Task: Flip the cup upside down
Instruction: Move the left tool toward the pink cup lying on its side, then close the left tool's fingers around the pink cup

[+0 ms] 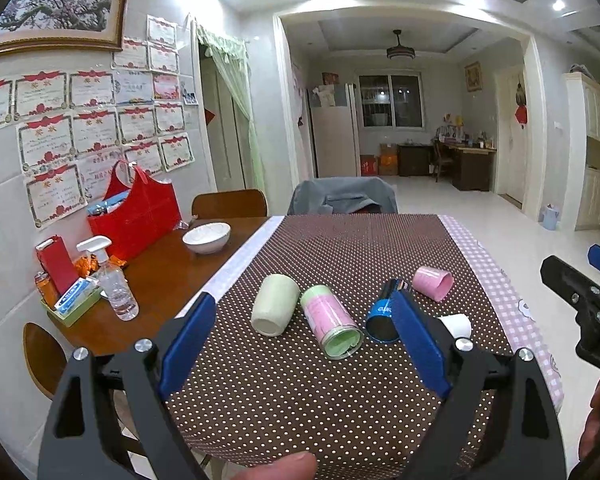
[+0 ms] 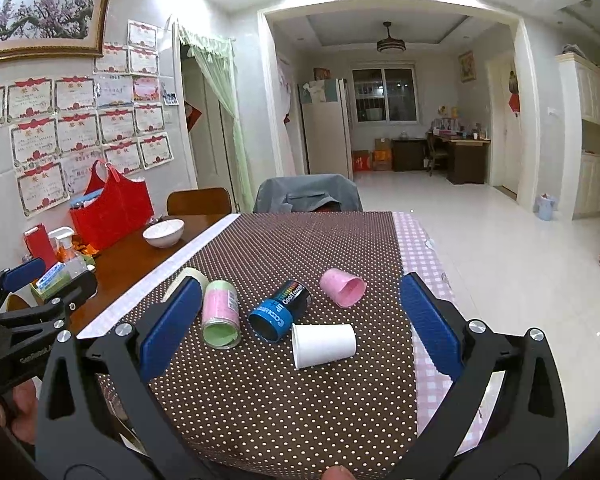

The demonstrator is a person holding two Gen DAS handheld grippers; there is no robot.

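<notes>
Right wrist view: five cups lie on their sides on the dotted cloth [image 2: 300, 400]. White cup [image 2: 323, 345] lies at 12 o'clock between the released right gripper [image 2: 300, 330]. Left gripper [image 1: 304, 344] is also spread wide, empty.

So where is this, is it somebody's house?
Most likely yes, a home's dining area. There is a wooden dining table with a dotted tablecloth and a bowl, award certificates taped to the wall, and a fridge in the room behind.
</notes>
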